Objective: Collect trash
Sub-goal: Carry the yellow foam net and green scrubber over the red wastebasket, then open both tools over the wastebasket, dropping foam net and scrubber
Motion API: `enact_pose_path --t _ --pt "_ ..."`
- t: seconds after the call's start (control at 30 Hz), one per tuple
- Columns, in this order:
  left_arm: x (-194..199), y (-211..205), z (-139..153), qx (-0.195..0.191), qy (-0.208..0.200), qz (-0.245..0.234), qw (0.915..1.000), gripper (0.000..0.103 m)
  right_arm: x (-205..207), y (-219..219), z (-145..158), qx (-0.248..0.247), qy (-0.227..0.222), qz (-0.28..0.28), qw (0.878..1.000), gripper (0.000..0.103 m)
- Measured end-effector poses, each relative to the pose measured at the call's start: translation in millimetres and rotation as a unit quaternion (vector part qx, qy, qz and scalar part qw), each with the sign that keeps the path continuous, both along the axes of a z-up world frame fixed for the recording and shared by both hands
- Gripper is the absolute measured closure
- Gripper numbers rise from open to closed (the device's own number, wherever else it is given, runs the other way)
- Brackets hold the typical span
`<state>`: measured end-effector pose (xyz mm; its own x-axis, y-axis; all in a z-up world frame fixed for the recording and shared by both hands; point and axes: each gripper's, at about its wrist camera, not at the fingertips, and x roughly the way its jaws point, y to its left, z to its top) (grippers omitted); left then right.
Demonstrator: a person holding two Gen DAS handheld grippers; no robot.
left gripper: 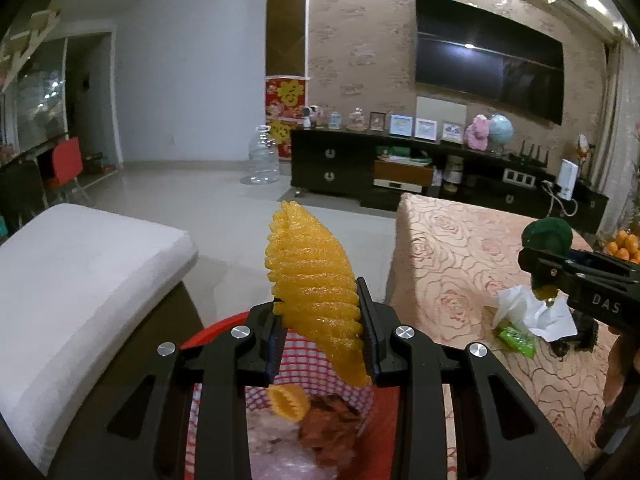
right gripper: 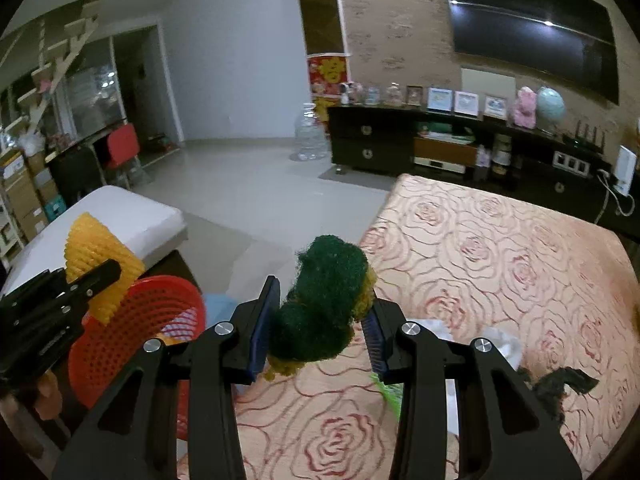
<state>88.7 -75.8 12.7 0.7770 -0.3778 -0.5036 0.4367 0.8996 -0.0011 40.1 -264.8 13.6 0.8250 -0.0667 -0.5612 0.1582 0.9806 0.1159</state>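
I judge the collecting about midway. The red mesh basket (left gripper: 224, 330) sits off the worktop's left edge and already holds a yellow foam net piece (left gripper: 288, 402) and some brownish scraps I cannot identify. My left gripper (left gripper: 322, 336) hangs right above it, fingers clamped on a long yellow foam fruit net (left gripper: 314, 284), ready to drop by my reckoning. My right gripper (right gripper: 318, 330) is over the worktop's left edge, fingers squeezing a green scouring pad (right gripper: 322, 304) with a yellow backing.

Left on the rose-patterned worktop (right gripper: 500, 248), towards its near side: crumpled white tissue (left gripper: 532, 312), a green wrapper (left gripper: 518, 340) and a black scrap (right gripper: 560, 384).

Around it: a living room with tiled floor, a white cushioned seat (left gripper: 80, 272) to the left, a wall-mounted television (left gripper: 488, 56) above a dark cabinet (left gripper: 360, 168), an empty water jug (left gripper: 263, 156).
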Motion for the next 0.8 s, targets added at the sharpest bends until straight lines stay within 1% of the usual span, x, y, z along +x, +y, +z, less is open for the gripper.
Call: enact_pose_path --t 0.2,0.37,0.47,0.8 --pt "4.5 26.0 4.1 0.018 -0.008 0.028 0.9994 0.073 17.4 23.8 10.7 -0.006 -0.002 0.037 0.999 0.064" --pt "17.2 45.0 -5.3 0.007 0.01 0.053 0.9985 0.073 32.8 46.5 14.1 -0.006 -0.006 0.079 0.997 0.064" --pt "19.6 47.1 -9.8 0.014 0.012 0.055 0.9983 0.073 36.6 58.2 8.0 0.0 -0.003 0.098 0.995 0.064" --pt "23.4 59.0 -16.8 0.021 0.03 0.062 0.9974 0.073 50.1 81.6 -1.7 0.022 0.016 0.13 0.991 0.064"
